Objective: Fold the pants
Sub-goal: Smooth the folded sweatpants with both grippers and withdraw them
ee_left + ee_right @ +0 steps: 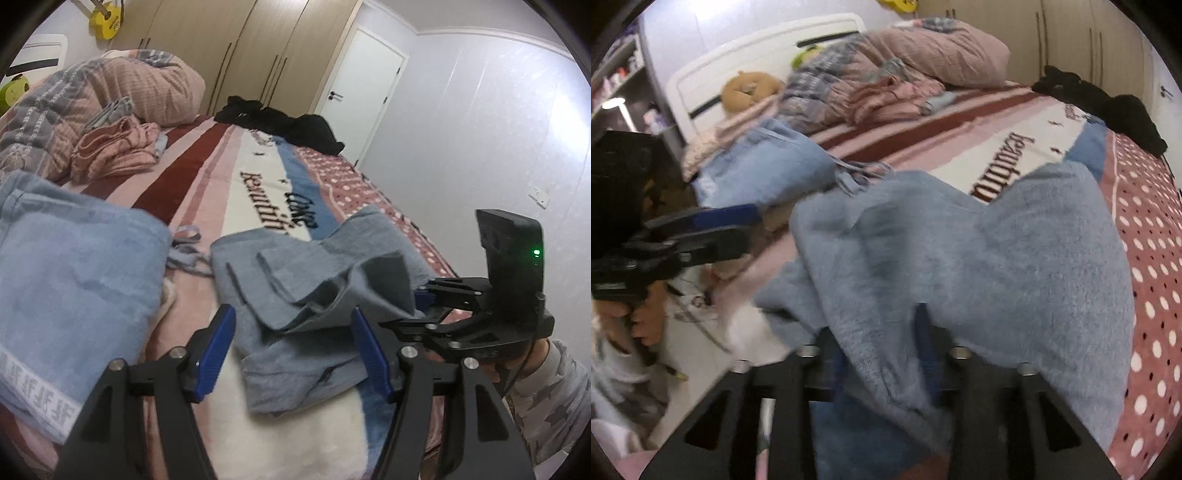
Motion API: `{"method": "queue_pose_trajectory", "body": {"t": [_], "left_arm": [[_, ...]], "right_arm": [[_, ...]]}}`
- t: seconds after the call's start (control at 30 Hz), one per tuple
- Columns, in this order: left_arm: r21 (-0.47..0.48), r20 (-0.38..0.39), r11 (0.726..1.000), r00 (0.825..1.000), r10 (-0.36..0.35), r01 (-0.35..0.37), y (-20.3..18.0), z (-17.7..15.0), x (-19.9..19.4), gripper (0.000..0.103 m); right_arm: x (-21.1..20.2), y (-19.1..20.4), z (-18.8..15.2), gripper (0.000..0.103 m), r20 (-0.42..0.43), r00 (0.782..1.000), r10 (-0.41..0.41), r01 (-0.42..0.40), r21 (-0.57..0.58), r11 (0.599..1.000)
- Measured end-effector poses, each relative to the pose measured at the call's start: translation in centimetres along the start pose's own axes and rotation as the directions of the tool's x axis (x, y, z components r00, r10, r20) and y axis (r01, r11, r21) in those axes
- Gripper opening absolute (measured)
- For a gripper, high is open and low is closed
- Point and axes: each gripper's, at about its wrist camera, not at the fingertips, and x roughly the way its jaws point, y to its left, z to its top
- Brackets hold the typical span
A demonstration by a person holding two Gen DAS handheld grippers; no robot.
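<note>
Blue-grey fleece pants [303,295] lie bunched on the striped bed [207,173], my right gripper [882,354] pinching their near edge, my left gripper [295,343] open, empty, just short.

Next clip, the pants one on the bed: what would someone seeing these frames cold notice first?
Most likely the grey-blue pants, rumpled on the striped bedspread right in front of both cameras. The right gripper is buried in that fabric, lifting a fold, while the left gripper sits open over the near edge. To the left lies a folded light-blue garment.
</note>
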Motion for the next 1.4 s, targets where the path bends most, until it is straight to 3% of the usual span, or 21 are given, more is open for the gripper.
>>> {"method": "queue_pose_trajectory", "body": {"t": [0.17,0.33,0.43,0.5,0.57,0.63,0.73,0.87,0.97,1.0,1.1,1.17,1.27,1.4], "left_arm": [[-0.007,0.003,0.999,0.999,-0.049,0.049,-0.7,1.0,0.5,0.062],[0.016,0.013,0.995,0.995,-0.099,0.099,-2.7,2.3,1.4,0.062],[0.046,-0.002,0.994,0.995,-0.104,0.104,-4.1,2.8,2.2,0.062],[0.058,-0.019,0.993,0.995,-0.100,0.101,-4.7,2.7,2.8,0.063],[0.074,-0.047,0.994,0.996,-0.080,0.083,-5.1,2.4,3.8,0.063],[0.091,-0.079,0.994,0.996,-0.051,0.058,-5.3,2.0,4.9,0.063],[0.113,-0.115,0.993,0.993,-0.004,0.017,-5.2,1.2,6.4,0.063],[0.136,-0.142,0.988,0.986,0.086,-0.067,-4.3,0.6,8.2,0.063],[0.123,-0.159,0.988,0.981,0.115,-0.096,-3.4,0.3,9.2,0.063],[0.114,-0.162,0.989,0.980,0.114,-0.097,-3.1,0.3,9.3,0.063],[0.072,-0.162,0.996,0.984,0.072,-0.061,-3.0,0.5,9.2,0.063],[0.013,-0.177,0.999,0.984,-0.033,0.036,-3.0,0.8,9.1,0.063],[-0.075,-0.231,0.989,0.963,-0.141,0.127,-2.7,1.0,10.0,0.063],[-0.149,-0.276,0.979,0.944,-0.179,0.142,-2.5,0.9,11.9,0.062]], "right_arm": [[-4.6,-2.3,-1.0,0.049,0.091,0.995,-0.047,0.041,0.076,0.996],[-7.6,-7.6,-1.1,0.056,0.164,0.971,-0.173,0.127,0.255,0.958],[-7.3,-9.6,-1.5,0.058,0.143,0.976,-0.163,0.114,0.303,0.946],[-6.3,-10.2,-1.7,0.060,0.115,0.987,-0.108,0.066,0.320,0.945],[-4.8,-10.1,-1.9,0.064,0.067,0.994,-0.089,0.063,0.327,0.943],[-4.0,-9.9,-2.3,0.067,0.045,0.986,-0.159,0.137,0.317,0.938],[-3.6,-10.6,-3.2,0.068,0.024,0.980,-0.196,0.175,0.356,0.918],[-4.1,-12.8,-5.0,0.068,0.018,0.968,-0.251,0.218,0.440,0.871],[-5.2,-14.8,-6.6,0.069,0.004,0.943,-0.334,0.288,0.496,0.819],[-5.3,-15.5,-7.0,0.069,0.006,0.948,-0.318,0.269,0.517,0.812],[-5.5,-16.4,-7.5,0.066,0.025,0.975,-0.222,0.171,0.552,0.816],[-5.6,-15.9,-7.0,0.066,0.024,0.972,-0.234,0.187,0.526,0.830],[-5.3,-15.5,-6.5,0.066,0.017,0.968,-0.252,0.210,0.503,0.838],[-5.0,-15.5,-6.6,0.066,0.024,0.974,-0.225,0.181,0.514,0.838]]}}
